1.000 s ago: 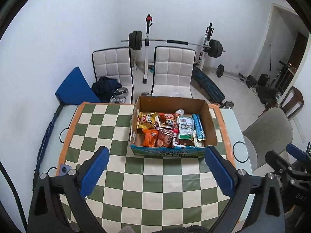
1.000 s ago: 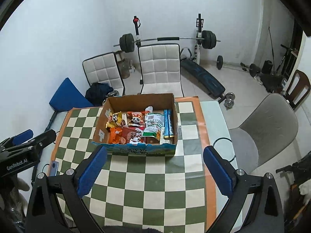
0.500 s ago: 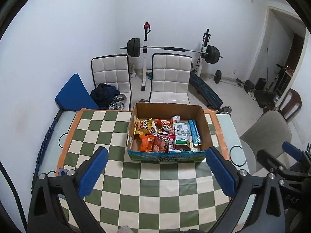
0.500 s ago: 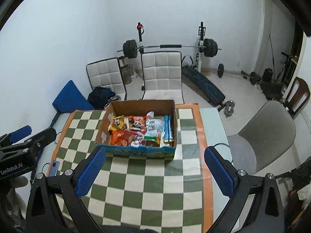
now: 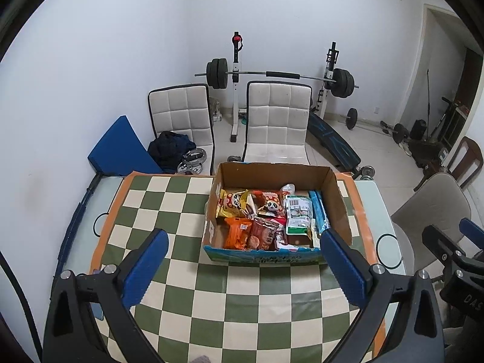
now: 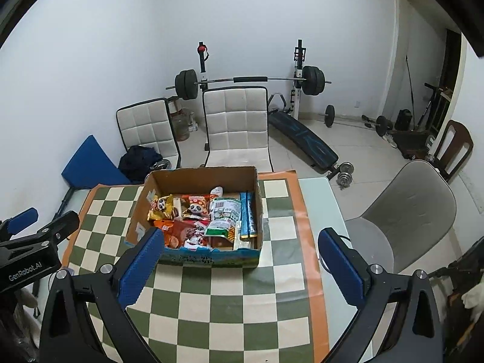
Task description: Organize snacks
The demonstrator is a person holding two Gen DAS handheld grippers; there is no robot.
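Observation:
An open cardboard box point(image 5: 340, 202) full of snack packets stands on the checkered tablecloth point(image 5: 169, 199); it also shows in the right wrist view point(image 6: 196, 178). Inside lie panda packets point(image 5: 234, 204), an orange packet point(image 5: 237, 233), a white-green pouch point(image 5: 298, 216) and a blue stick pack point(image 5: 319, 211). My left gripper point(image 5: 242, 261) is open and empty, held above the table in front of the box. My right gripper point(image 6: 239, 255) is open and empty, also in front of the box, high above the cloth.
Two white padded chairs point(image 5: 278, 121) stand behind the table, a grey chair point(image 6: 408, 205) to the right. A barbell rack point(image 5: 281, 74) and bench stand at the back wall. A blue mat point(image 5: 121, 148) leans at the left.
Both grippers have drawn back and tilted up; the box sits slightly lower and farther in both views. Both stay open and empty.

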